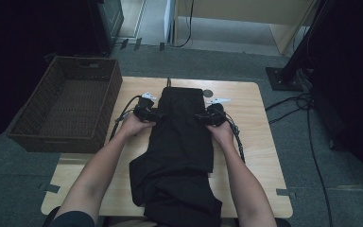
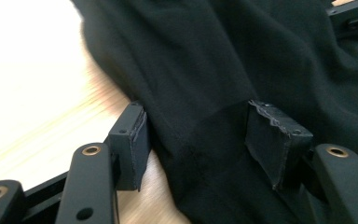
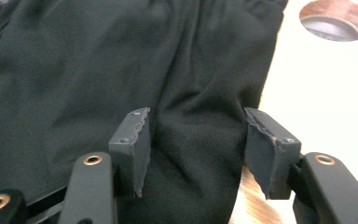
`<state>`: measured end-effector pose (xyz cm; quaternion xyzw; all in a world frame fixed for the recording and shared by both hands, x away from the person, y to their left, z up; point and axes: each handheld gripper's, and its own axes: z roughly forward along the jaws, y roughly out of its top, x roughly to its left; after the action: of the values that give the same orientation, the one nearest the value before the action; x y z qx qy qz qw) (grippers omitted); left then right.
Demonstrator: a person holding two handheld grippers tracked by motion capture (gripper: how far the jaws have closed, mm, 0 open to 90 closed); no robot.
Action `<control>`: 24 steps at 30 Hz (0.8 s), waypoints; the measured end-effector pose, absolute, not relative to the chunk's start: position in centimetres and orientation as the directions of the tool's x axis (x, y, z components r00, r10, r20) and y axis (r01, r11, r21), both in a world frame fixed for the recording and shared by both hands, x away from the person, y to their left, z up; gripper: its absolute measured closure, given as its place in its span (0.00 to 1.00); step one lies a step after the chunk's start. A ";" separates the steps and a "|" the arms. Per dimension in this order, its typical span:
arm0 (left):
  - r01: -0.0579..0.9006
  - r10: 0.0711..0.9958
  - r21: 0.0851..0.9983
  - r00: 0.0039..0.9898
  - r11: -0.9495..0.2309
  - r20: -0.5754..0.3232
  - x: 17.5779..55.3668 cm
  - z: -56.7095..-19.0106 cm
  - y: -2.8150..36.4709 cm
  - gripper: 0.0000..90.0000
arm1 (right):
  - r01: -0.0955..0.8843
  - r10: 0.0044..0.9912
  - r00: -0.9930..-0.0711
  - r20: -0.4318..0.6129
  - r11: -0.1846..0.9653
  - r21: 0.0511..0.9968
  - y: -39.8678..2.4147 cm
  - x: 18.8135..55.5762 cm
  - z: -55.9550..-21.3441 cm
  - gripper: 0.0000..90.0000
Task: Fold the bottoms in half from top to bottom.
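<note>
My black garment runs down the wooden table's middle to its near edge — my left gripper and right gripper straddle its side folds, half-open, unclamped. Wicker basket beside the left edge — grey carpet around.

garment on table, centre | basket left of table | left gripper, right gripper at garment's sides
</note>
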<state>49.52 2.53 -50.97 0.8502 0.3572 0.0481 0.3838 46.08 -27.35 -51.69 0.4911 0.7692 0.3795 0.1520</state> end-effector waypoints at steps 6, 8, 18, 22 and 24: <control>0.555 0.626 0.685 0.758 -0.472 -0.182 49.2 -50.9 1.9 0.60 | 0.600 0.861 -0.501 0.089 0.272 0.752 -26.2 45.7 -51.9 0.57; 0.555 0.627 0.684 0.758 -0.473 -0.181 49.2 -50.9 1.9 0.68 | 0.584 0.859 -0.503 0.092 0.260 0.769 -26.0 45.4 -52.2 0.61; 0.551 0.635 0.702 0.751 -0.452 -0.180 49.2 -49.9 1.8 0.99 | 0.656 0.864 -0.474 0.168 0.219 0.722 -25.3 45.9 -51.0 0.93; 0.536 0.649 0.728 0.743 -0.427 -0.166 50.3 -47.3 1.8 0.99 | 0.620 0.869 -0.470 0.153 0.202 0.758 -25.5 46.8 -48.6 0.93; 0.513 0.657 0.749 0.741 -0.419 -0.140 51.2 -44.9 1.7 0.99 | 0.589 0.873 -0.467 0.138 0.191 0.785 -25.8 48.4 -44.4 0.93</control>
<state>51.20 1.74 -44.90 0.8379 0.3490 0.0875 0.4105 48.45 -25.79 -44.38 0.4863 0.7519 0.4100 0.1735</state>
